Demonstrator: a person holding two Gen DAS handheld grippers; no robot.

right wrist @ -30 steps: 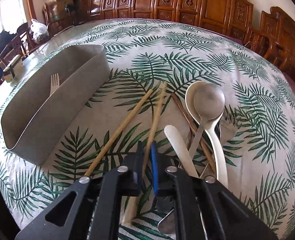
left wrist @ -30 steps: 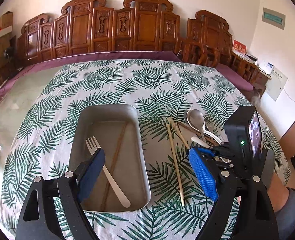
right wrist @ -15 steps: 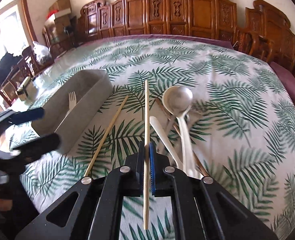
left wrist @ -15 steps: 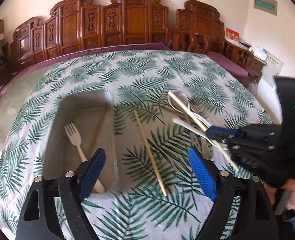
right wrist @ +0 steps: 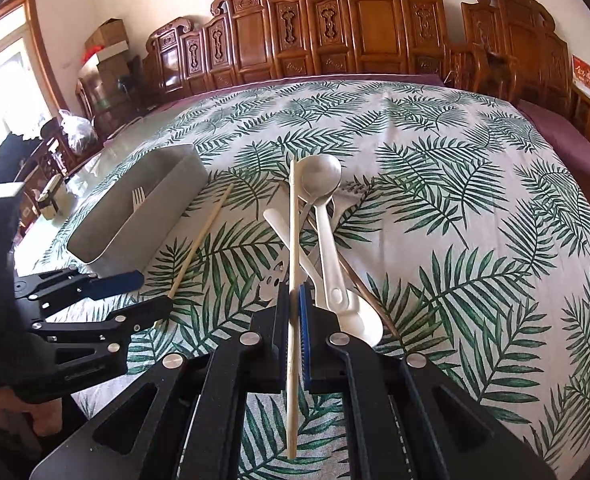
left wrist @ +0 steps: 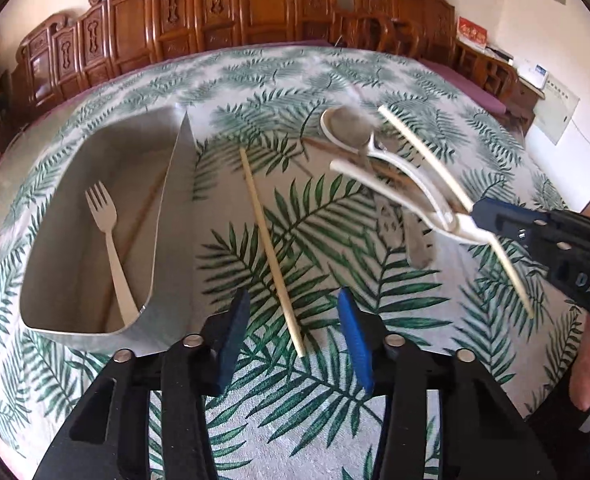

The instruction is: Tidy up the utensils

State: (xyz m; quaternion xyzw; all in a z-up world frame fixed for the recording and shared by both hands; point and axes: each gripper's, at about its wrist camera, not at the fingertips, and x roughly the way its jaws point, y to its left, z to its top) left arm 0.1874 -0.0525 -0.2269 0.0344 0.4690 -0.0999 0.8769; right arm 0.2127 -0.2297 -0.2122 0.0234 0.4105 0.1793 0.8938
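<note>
right gripper (right wrist: 295,300) clamps one chopstick (right wrist: 293,240) mid-length, lifted for the tray (left wrist: 175,208) (far left). left gripper (left wrist: 293,320), jaws closing, straddles the second chopstick (left wrist: 271,248), not yet gripped.

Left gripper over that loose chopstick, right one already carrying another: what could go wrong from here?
The left gripper is closing around the loose chopstick near its end only, so it may tip. The right gripper pinches its chopstick mid-length; the long ends could snag the spoons or the tray wall.
</note>
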